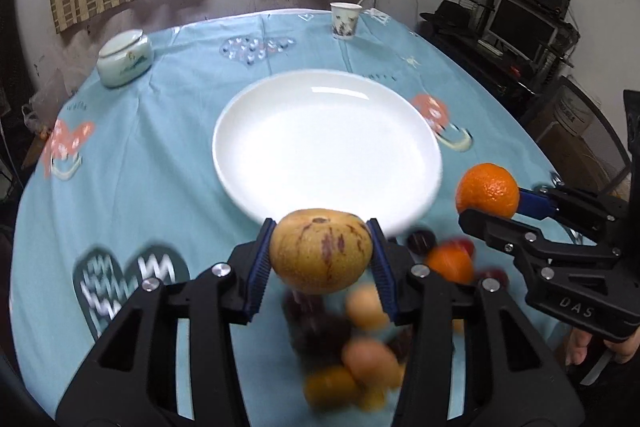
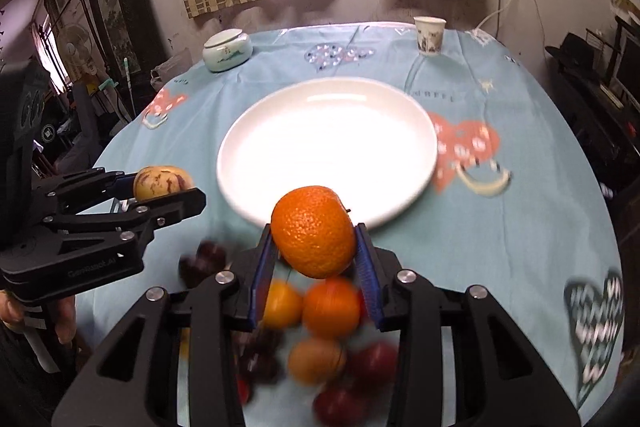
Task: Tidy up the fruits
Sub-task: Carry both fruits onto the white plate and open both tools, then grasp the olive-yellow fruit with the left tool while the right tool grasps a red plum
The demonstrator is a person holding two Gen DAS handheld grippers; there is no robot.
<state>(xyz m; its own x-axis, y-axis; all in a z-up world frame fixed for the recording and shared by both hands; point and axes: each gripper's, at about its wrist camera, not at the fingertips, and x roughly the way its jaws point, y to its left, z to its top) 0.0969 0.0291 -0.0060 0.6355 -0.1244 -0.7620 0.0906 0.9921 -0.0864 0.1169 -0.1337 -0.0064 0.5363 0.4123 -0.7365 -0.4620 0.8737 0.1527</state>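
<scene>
My left gripper [image 1: 320,253] is shut on a yellow fruit with purple streaks [image 1: 320,251], held in the air just before the near rim of the white plate [image 1: 280,131]. That fruit [image 2: 162,183] and the left gripper [image 2: 168,189] also show at the left of the right wrist view. My right gripper [image 2: 316,247] is shut on an orange [image 2: 314,231], likewise lifted near the plate [image 2: 280,147]. From the left wrist view the orange [image 1: 487,190] sits in the right gripper [image 1: 490,195]. A blurred heap of several fruits [image 1: 352,347] [image 2: 320,339] lies on the table below both.
The round table carries a light blue cloth [image 1: 140,167]. A pale green lidded jar [image 1: 125,59] stands at the far left, a paper cup [image 1: 344,20] at the far edge. Dark furniture with a monitor [image 1: 520,27] stands to the right.
</scene>
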